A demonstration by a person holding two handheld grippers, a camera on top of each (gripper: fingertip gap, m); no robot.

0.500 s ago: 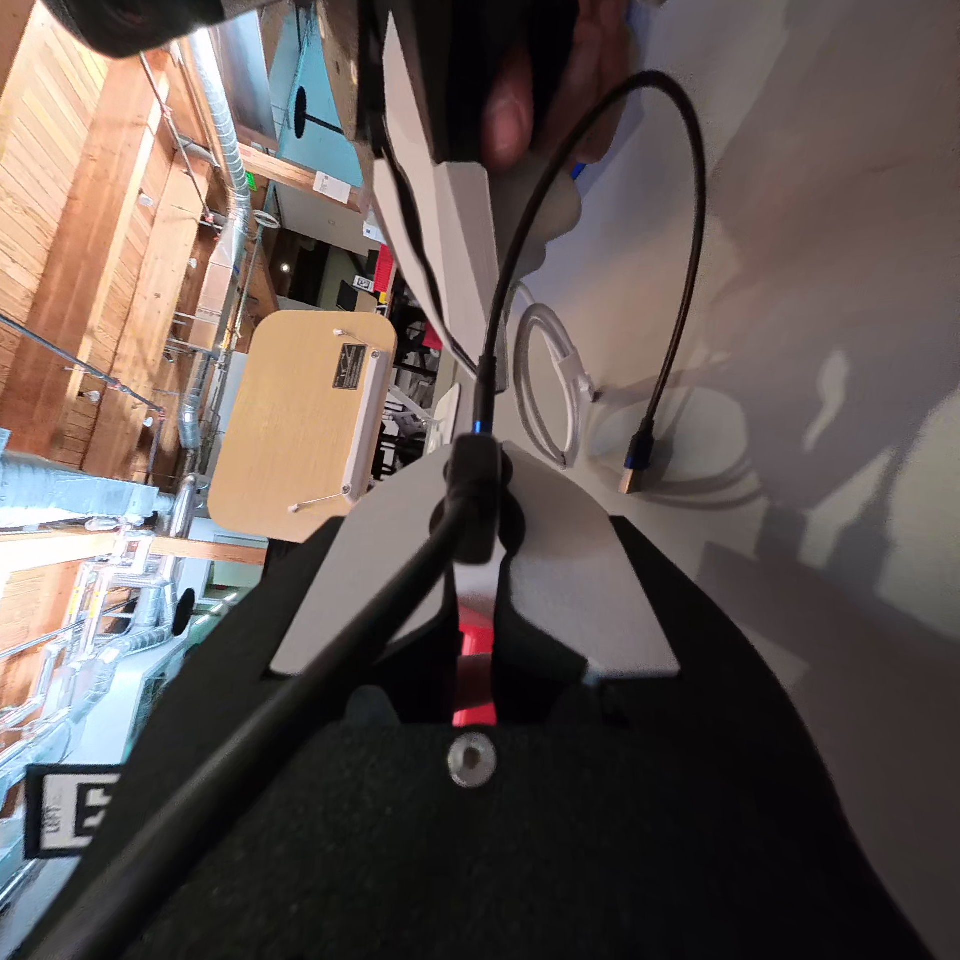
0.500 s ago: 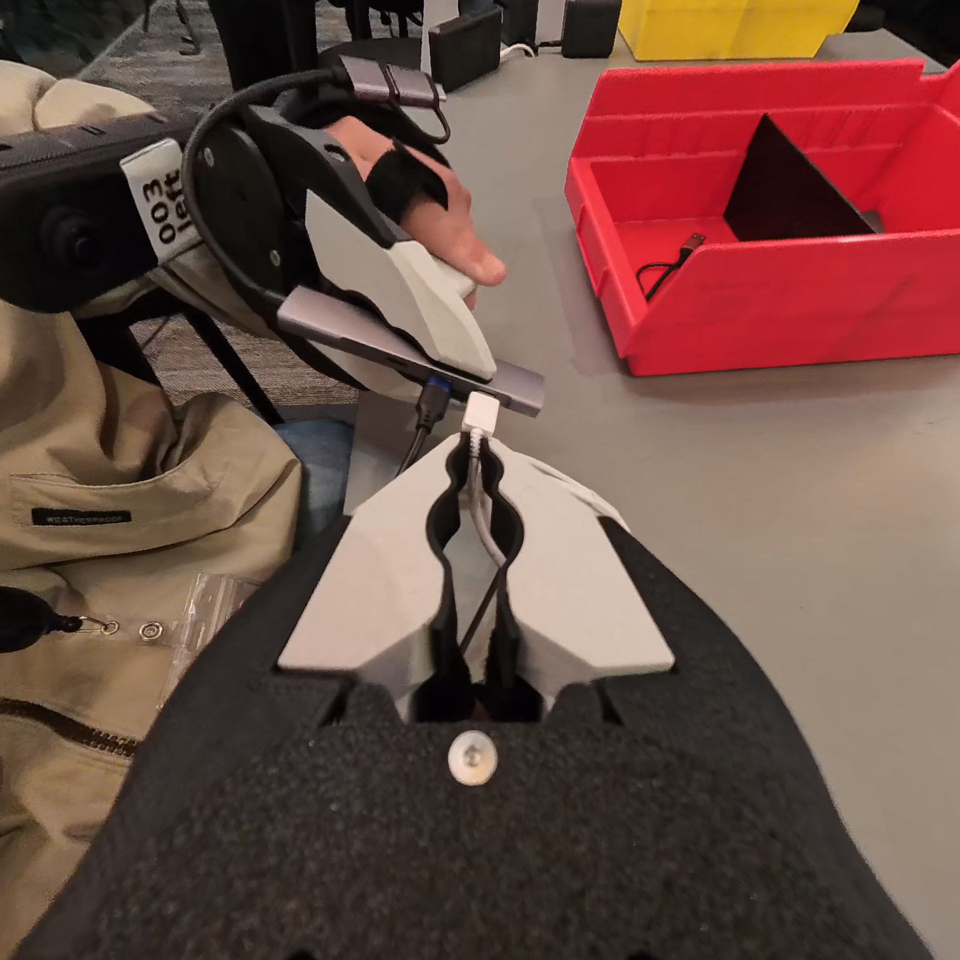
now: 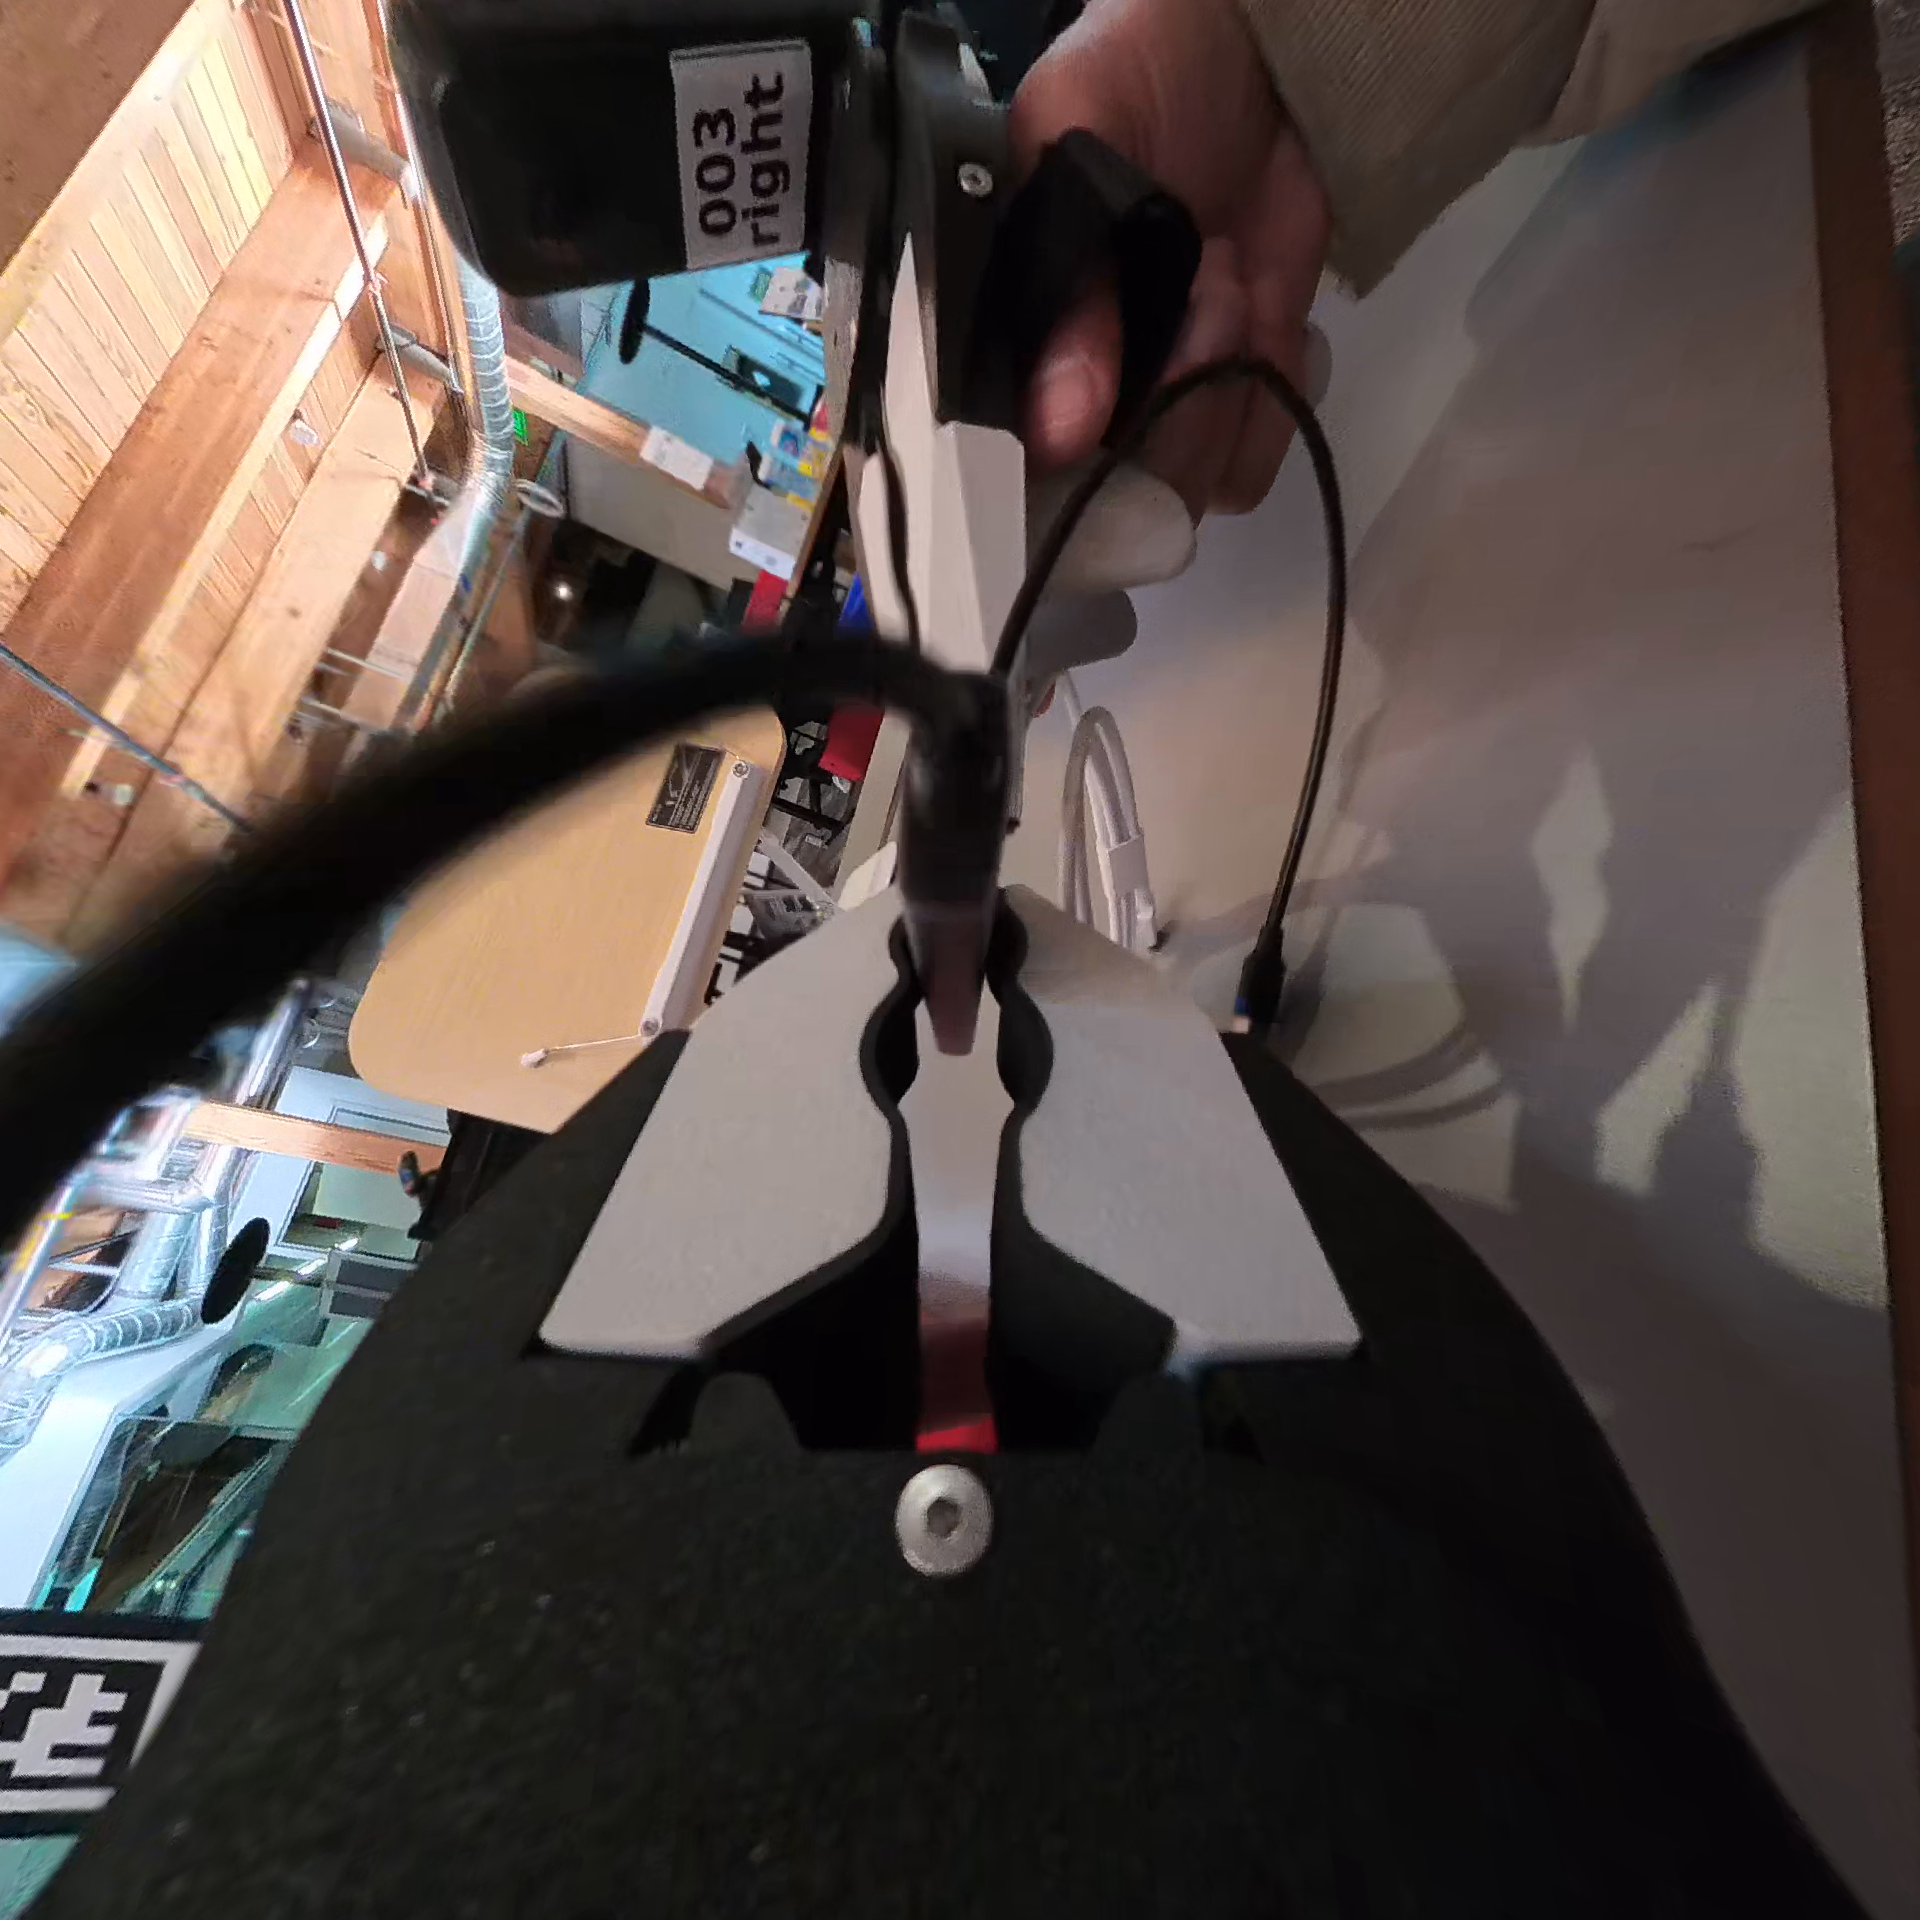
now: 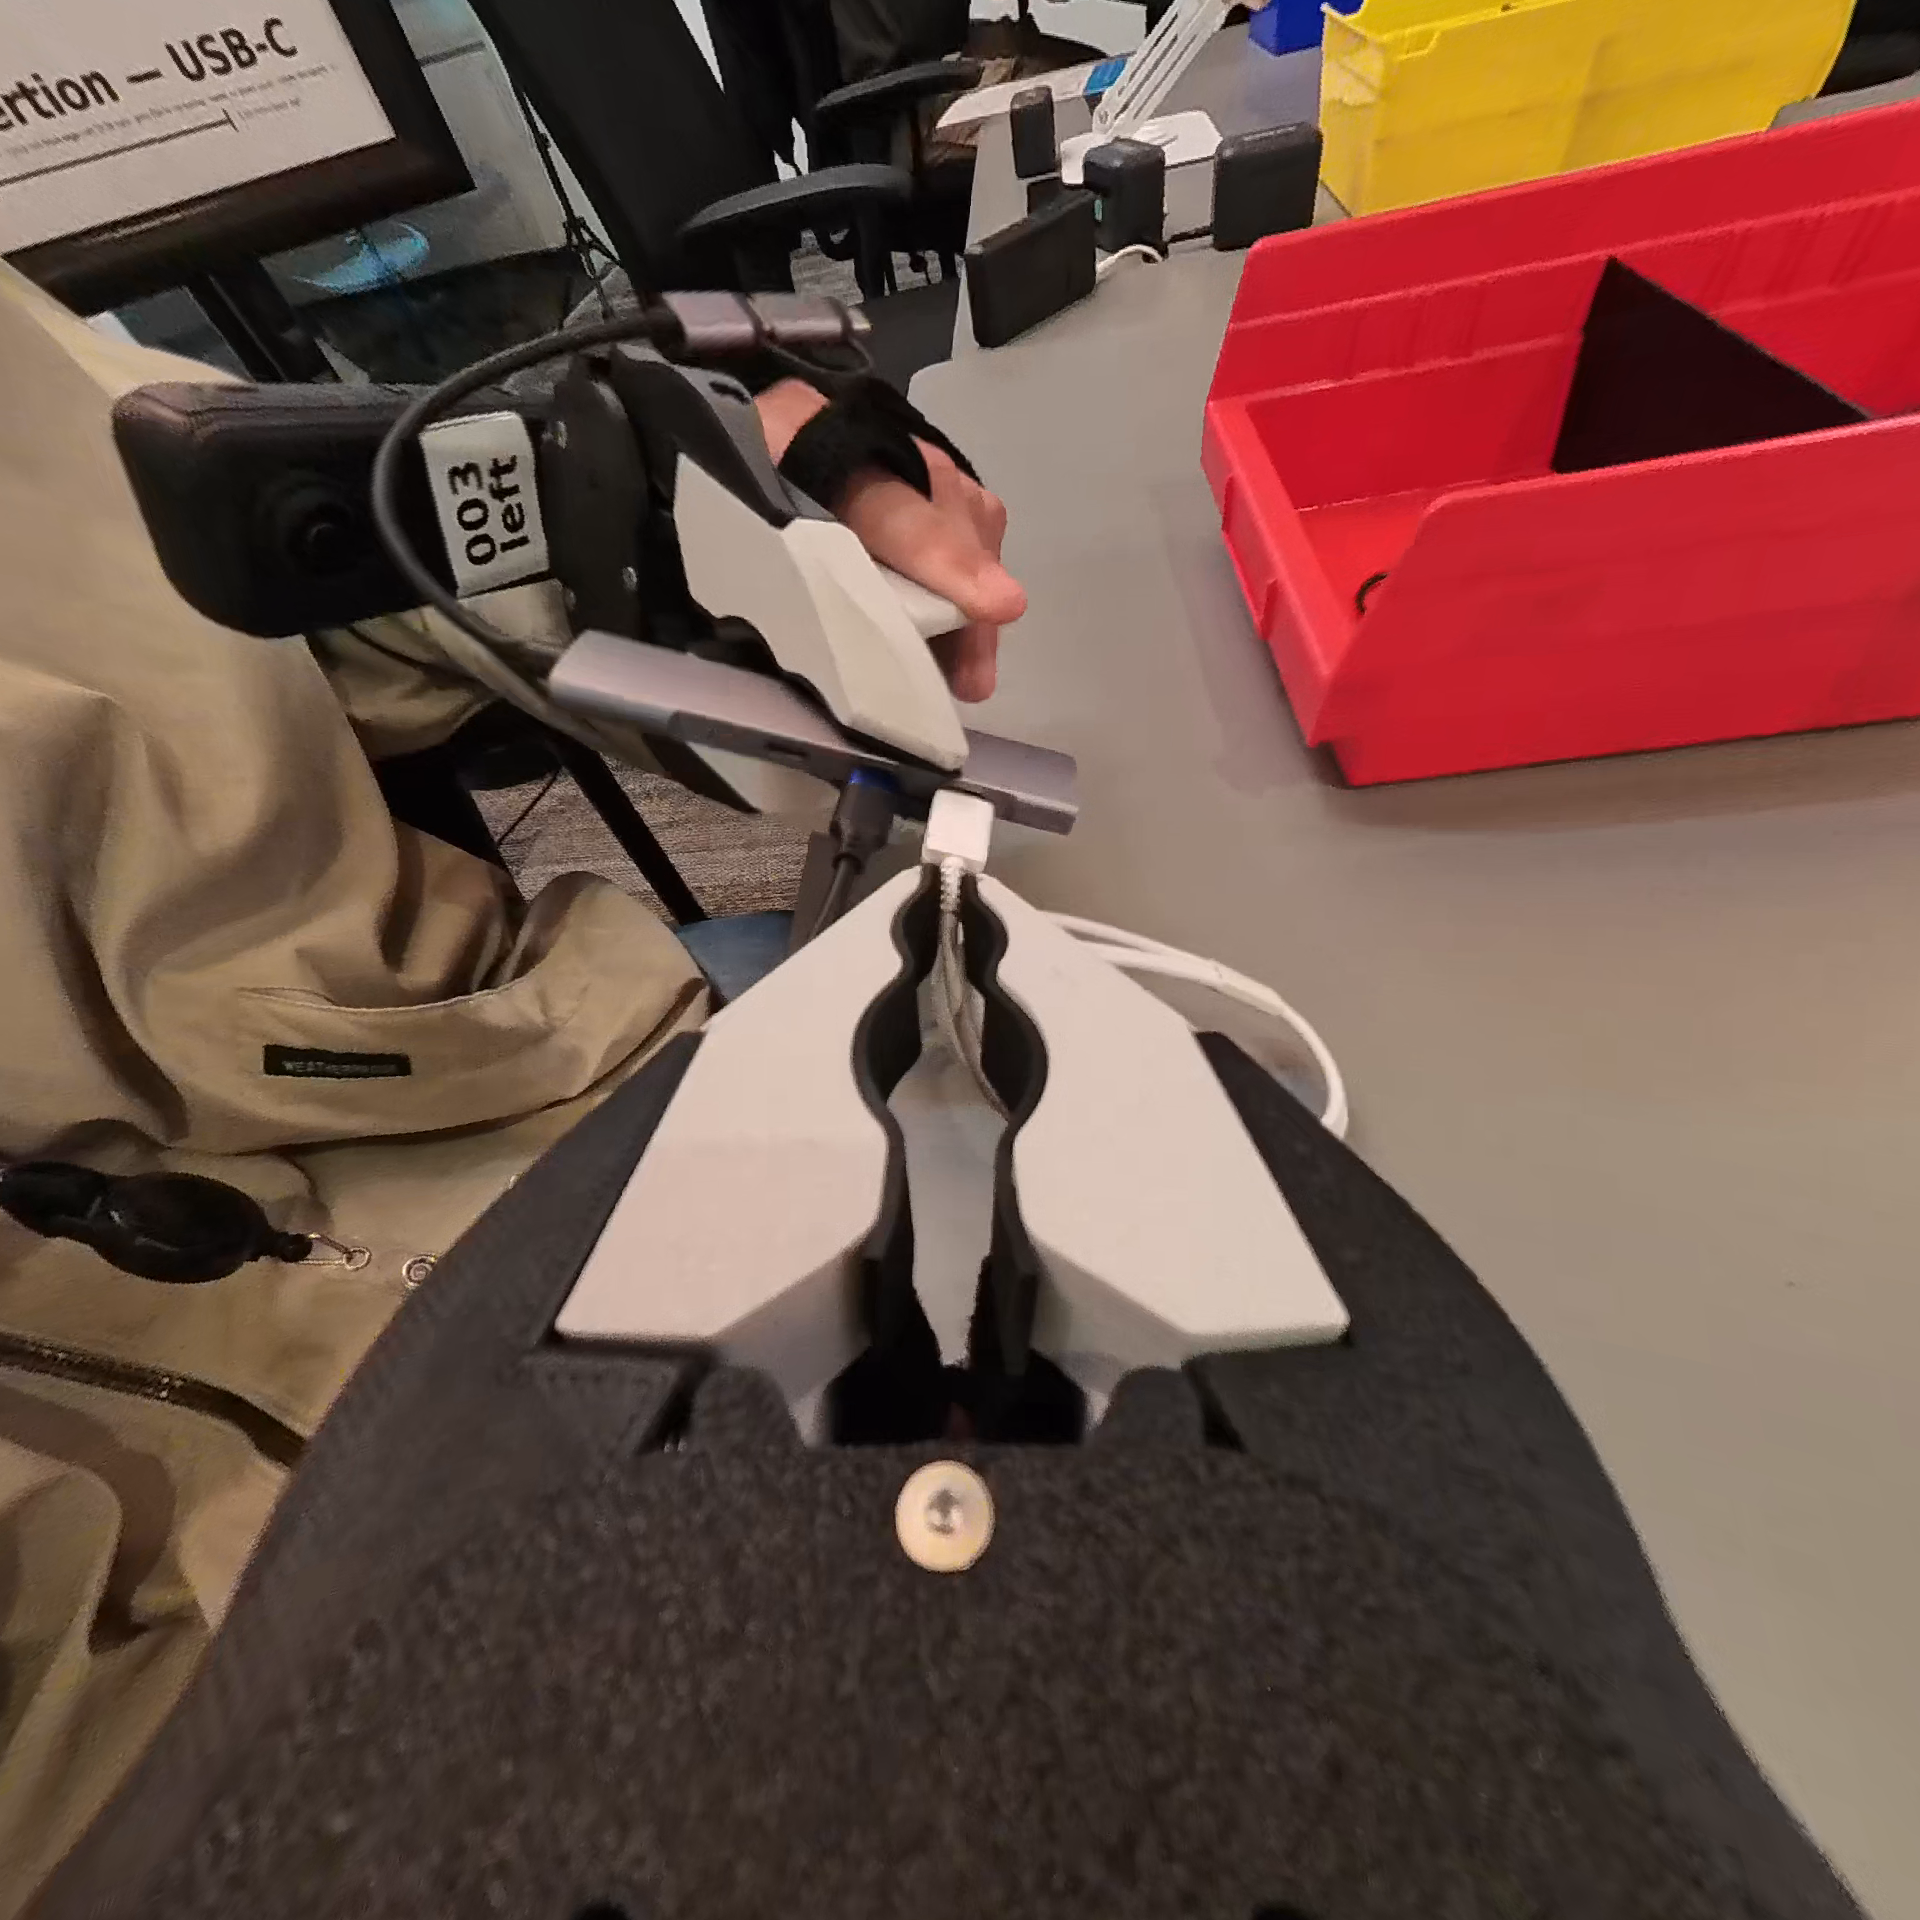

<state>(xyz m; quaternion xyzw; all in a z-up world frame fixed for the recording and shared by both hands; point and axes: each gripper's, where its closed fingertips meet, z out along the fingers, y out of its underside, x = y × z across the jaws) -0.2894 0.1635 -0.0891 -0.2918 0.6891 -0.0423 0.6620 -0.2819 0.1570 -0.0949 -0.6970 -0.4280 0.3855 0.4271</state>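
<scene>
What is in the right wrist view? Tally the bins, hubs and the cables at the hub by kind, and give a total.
Bins: 2, the red bin and the yellow bin.
Hubs: 1, the grey hub, clamped in the left gripper.
Cables at the hub: 2, the white cable in the right gripper, and the black cable.
Total: 5.
</scene>
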